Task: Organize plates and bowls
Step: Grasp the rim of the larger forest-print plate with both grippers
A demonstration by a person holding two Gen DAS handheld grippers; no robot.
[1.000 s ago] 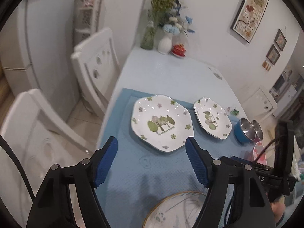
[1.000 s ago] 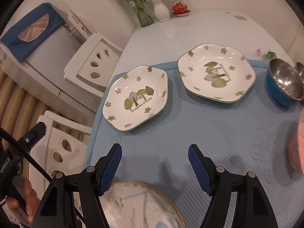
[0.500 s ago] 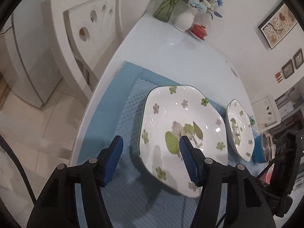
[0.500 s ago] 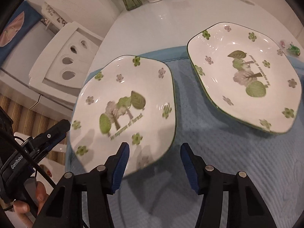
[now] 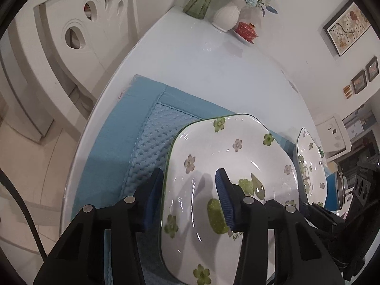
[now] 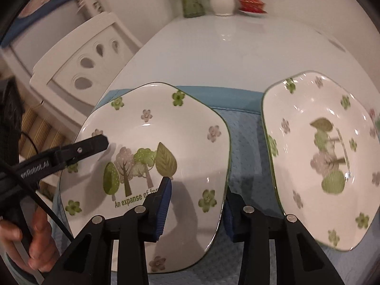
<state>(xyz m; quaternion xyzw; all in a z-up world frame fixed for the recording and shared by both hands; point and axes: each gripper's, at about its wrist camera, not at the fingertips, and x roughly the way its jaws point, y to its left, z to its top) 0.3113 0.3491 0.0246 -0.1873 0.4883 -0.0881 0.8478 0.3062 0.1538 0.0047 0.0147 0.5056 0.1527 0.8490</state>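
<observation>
My fingers (image 5: 226, 204) carry ribbed blue rubbery pads on matt black plastic arms. The plate (image 6: 147, 142) looks like glossy glazed ceramic, catching highlights. The mat (image 5: 142, 142) under it is blue cloth with a rough waffle weave. The worktop (image 6: 225, 47) is smooth, shiny white.

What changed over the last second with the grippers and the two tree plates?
Both grippers came down from hovering over the mat to opposite edges of the nearer tree plate. The left gripper and right gripper each straddle its rim, fingers closing but not yet pinching. The plate, second plate and blue mat stayed put.
</observation>
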